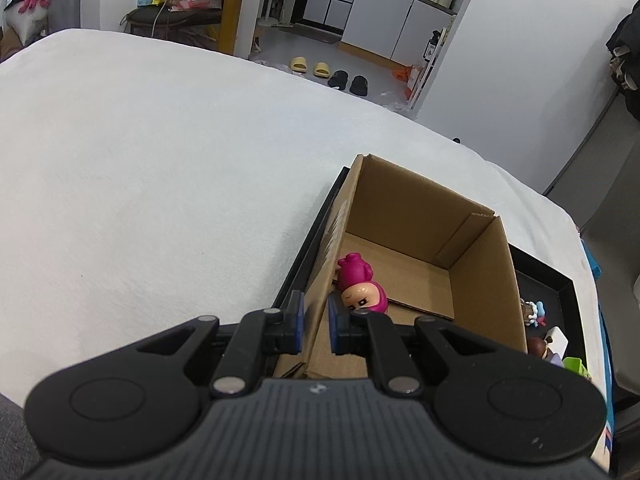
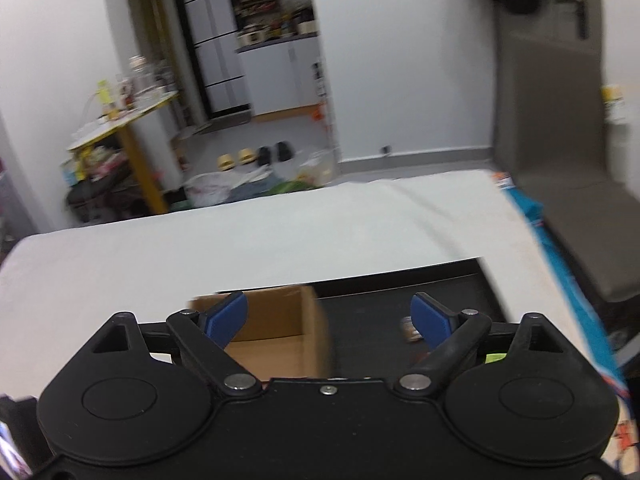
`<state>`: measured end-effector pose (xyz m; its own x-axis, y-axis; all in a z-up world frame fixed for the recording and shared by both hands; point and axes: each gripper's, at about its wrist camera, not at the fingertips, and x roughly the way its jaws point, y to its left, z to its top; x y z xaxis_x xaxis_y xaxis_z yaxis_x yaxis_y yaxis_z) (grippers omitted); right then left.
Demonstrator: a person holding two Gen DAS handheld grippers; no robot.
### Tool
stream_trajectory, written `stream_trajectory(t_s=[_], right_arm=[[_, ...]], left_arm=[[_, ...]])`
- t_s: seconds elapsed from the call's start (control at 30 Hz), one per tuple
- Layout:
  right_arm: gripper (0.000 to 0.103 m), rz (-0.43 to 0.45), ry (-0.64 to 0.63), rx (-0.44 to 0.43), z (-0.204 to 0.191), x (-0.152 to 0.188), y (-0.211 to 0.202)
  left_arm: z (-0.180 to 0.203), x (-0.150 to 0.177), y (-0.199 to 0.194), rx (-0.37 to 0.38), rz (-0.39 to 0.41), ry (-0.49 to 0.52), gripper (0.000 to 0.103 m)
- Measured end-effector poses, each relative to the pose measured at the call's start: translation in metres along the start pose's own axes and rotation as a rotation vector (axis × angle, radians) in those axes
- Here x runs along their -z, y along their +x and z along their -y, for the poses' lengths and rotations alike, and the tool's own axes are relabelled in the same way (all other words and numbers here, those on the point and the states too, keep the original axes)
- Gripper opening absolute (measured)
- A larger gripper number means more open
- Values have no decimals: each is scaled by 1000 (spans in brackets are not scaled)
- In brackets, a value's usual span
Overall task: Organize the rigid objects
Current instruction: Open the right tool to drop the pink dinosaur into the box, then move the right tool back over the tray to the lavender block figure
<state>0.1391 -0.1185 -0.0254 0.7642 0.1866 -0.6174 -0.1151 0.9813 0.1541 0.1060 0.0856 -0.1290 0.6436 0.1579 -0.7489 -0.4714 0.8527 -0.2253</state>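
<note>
Clamped jaws of the left gripper (image 1: 315, 325) pinched the near wall of an open cardboard box (image 1: 484, 292). Inside the box, a pink toy figure (image 1: 362, 290) lay on its side against that wall. Box and a few small toys (image 1: 538, 314) sat in a black tray (image 1: 560, 276) on a white-covered table (image 1: 160, 168). Jaws of the right gripper (image 2: 328, 320) stood wide apart, holding nothing, above the box and tray.
</note>
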Motion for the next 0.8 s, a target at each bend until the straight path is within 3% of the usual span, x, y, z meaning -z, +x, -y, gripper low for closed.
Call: stream_trajectory(t_s=[0.47,0.8], right_arm=[[90,-103,123,57,70,27,-5],[96,-149,167,12,108,39,-1]], left_arm=[[14,3,-1,-66,17,71,11],[21,3,1,-104,17,92,11]])
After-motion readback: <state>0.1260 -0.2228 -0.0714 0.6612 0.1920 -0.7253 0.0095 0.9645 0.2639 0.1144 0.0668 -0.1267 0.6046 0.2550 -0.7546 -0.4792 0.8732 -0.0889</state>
